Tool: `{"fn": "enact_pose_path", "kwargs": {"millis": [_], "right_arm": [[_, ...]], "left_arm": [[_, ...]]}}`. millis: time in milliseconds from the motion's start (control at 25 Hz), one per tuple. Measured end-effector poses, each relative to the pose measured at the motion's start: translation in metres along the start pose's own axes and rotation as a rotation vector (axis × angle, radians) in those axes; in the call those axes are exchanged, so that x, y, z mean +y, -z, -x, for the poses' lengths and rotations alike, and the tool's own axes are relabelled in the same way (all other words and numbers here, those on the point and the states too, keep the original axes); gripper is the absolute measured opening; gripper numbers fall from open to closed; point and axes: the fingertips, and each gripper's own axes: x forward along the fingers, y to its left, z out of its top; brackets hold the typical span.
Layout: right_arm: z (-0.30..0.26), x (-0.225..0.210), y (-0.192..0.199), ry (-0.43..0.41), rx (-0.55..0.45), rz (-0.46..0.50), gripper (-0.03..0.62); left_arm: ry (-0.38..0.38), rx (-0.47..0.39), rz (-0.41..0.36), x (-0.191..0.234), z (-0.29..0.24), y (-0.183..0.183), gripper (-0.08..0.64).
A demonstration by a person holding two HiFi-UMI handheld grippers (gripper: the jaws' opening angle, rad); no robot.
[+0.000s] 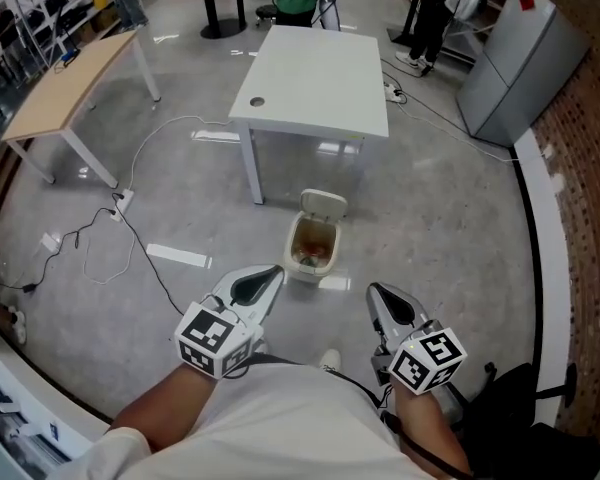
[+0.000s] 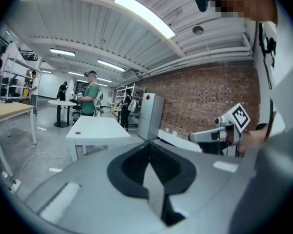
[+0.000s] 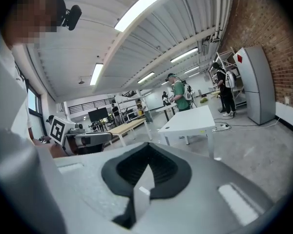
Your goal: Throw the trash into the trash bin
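A small white trash bin (image 1: 313, 244) stands on the floor with its lid flipped up, just in front of the white table, and some trash lies inside it. My left gripper (image 1: 276, 271) is held low to the bin's near left with its jaws shut and nothing in them. To the bin's near right, my right gripper (image 1: 373, 290) is likewise shut and empty. In the left gripper view the jaws (image 2: 149, 144) meet along one line, and the right gripper (image 2: 211, 136) shows beside them. In the right gripper view the jaws (image 3: 147, 146) are closed together.
The white table (image 1: 315, 73) stands behind the bin. A wooden table (image 1: 65, 88) is at the left, with cables (image 1: 130, 238) and a power strip on the floor. At the right are a grey cabinet (image 1: 515, 58) and a white ledge (image 1: 545, 218). People stand at the back.
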Motion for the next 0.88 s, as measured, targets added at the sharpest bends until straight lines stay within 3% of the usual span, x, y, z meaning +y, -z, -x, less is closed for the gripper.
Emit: {"fn": "enact_pose_path", "kwargs": {"millis": [560,880], "right_arm": [[-0.006,0.005,-0.001,0.072,0.018,0.020,0.000],[-0.007,0.001,0.000,0.085,0.024,0.030,0.000]], "left_arm": [[0.052,-0.006,-0.011,0.018,-0.001,-0.003,0.009],[0.045,-0.017,-0.006,0.023,-0.003,-0.004,0.009]]}}
